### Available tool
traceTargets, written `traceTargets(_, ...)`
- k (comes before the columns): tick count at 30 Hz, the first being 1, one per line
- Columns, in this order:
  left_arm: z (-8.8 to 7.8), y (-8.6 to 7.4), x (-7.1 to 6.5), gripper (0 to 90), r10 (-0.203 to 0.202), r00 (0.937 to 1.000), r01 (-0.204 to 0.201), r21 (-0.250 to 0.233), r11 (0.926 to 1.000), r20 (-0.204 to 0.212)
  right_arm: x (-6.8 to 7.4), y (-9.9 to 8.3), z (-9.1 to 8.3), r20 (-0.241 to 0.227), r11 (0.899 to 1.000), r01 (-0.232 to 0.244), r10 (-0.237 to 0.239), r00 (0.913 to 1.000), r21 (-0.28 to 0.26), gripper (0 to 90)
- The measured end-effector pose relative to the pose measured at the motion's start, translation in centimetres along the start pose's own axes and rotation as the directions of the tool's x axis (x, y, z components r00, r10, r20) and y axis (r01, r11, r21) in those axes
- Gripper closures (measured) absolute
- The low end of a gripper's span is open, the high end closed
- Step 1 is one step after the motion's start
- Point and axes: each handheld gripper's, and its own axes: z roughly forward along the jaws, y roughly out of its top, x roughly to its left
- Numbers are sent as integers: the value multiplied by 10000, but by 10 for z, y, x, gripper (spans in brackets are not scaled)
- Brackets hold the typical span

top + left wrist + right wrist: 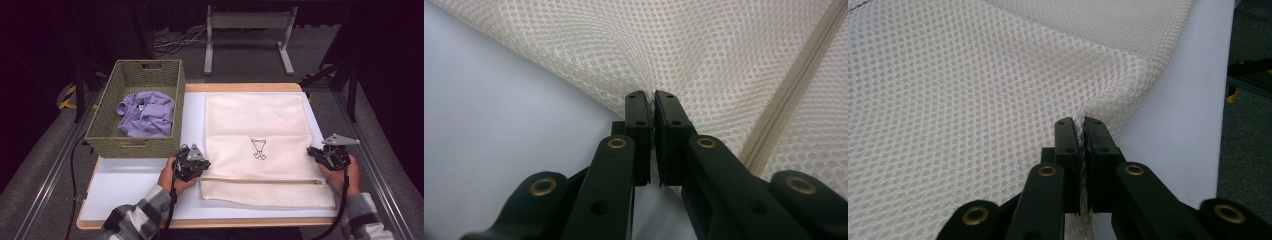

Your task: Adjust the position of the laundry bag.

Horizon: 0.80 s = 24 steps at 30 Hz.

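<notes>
Mesh bag (260, 145): flat on bench (135, 185), right of wicker basket (135, 107).
Long axis: runs away from the person; zipper (262, 180) crosswise at near end.
Left hand-held gripper (202, 162): pinching bag's left edge (fabric puckers at tips).
Right hand-held gripper (312, 151): pinching right edge, hand low, pointing inward.

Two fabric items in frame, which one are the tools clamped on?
The cream mesh laundry bag flat on the table: left tool and right tool each pinch a side edge. The purple shirt lies crumpled in the wicker basket, untouched.
</notes>
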Motion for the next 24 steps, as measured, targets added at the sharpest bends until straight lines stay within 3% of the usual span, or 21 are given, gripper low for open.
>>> traceTargets(24, -19, -17, 8, 857, 143, 9949, -109, 340, 9994, -1000, 32, 28, 22, -147, 9965, 837, -838, 9964, -62, 864)
